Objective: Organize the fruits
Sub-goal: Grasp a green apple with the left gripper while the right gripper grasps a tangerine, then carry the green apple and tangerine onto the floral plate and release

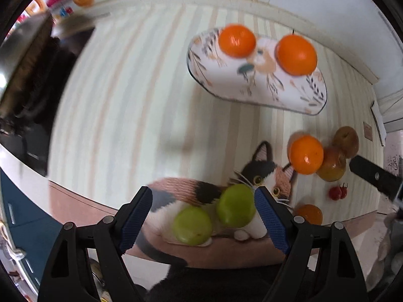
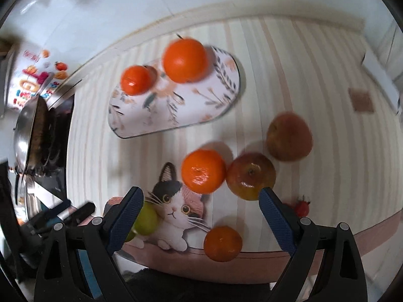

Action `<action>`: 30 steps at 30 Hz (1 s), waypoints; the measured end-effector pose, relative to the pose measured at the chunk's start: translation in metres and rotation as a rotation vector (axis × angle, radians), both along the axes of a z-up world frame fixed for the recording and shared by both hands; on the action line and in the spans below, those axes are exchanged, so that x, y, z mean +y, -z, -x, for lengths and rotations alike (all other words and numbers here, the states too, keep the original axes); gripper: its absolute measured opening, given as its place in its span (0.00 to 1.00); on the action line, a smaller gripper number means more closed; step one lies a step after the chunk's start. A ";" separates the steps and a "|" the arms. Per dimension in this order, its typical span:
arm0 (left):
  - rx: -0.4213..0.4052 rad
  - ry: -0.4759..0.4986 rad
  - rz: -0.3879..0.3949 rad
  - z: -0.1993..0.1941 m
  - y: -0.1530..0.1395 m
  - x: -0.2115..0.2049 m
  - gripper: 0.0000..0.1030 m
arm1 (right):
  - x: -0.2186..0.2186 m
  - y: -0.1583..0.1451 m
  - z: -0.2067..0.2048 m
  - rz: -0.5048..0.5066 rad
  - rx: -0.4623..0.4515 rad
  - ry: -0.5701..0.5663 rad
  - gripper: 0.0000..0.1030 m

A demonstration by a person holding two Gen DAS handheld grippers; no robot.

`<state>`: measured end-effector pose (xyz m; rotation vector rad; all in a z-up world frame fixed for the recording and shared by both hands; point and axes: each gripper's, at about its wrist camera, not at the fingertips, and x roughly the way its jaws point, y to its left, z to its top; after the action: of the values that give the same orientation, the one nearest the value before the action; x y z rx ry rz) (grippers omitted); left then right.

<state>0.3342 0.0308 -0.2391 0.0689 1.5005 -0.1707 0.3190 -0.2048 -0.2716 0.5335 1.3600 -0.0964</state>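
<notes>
Left gripper (image 1: 203, 216): released, 2 green fruits (image 1: 235, 205) between its fingers. Right gripper (image 2: 201, 219): released, empty; orange (image 2: 203, 171) and apple (image 2: 250, 178) just ahead, floral tray (image 2: 201, 110) beyond.

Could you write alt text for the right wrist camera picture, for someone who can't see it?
Open right gripper hovers over a striped mat with a cat picture, above loose oranges and apples. Farther back, a floral tray holds two oranges.
</notes>
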 end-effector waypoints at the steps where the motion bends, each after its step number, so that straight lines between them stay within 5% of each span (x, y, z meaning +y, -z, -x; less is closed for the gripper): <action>1: 0.018 0.004 0.007 0.000 0.006 -0.003 0.80 | -0.004 0.008 -0.002 -0.003 0.014 0.010 0.92; 6: 0.104 0.080 0.003 0.002 0.041 -0.033 0.77 | -0.008 0.029 -0.017 -0.069 0.026 0.000 0.86; 10: 0.156 0.153 -0.055 0.004 0.070 -0.055 0.74 | 0.009 0.038 -0.038 -0.023 0.042 -0.095 0.77; 14: 0.198 0.168 -0.038 0.006 0.088 -0.064 0.47 | 0.030 0.051 -0.058 0.028 0.096 -0.210 0.73; 25: 0.143 0.068 -0.040 -0.016 0.084 -0.056 0.46 | 0.061 0.085 -0.070 0.227 0.171 -0.404 0.66; 30: 0.153 0.039 -0.019 -0.025 0.084 -0.052 0.45 | 0.061 0.088 -0.070 0.213 0.158 -0.410 0.65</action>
<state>0.3589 -0.0216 -0.3231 0.1025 1.6544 -0.1961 0.3889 -0.1441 -0.3594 0.0634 1.5669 0.0531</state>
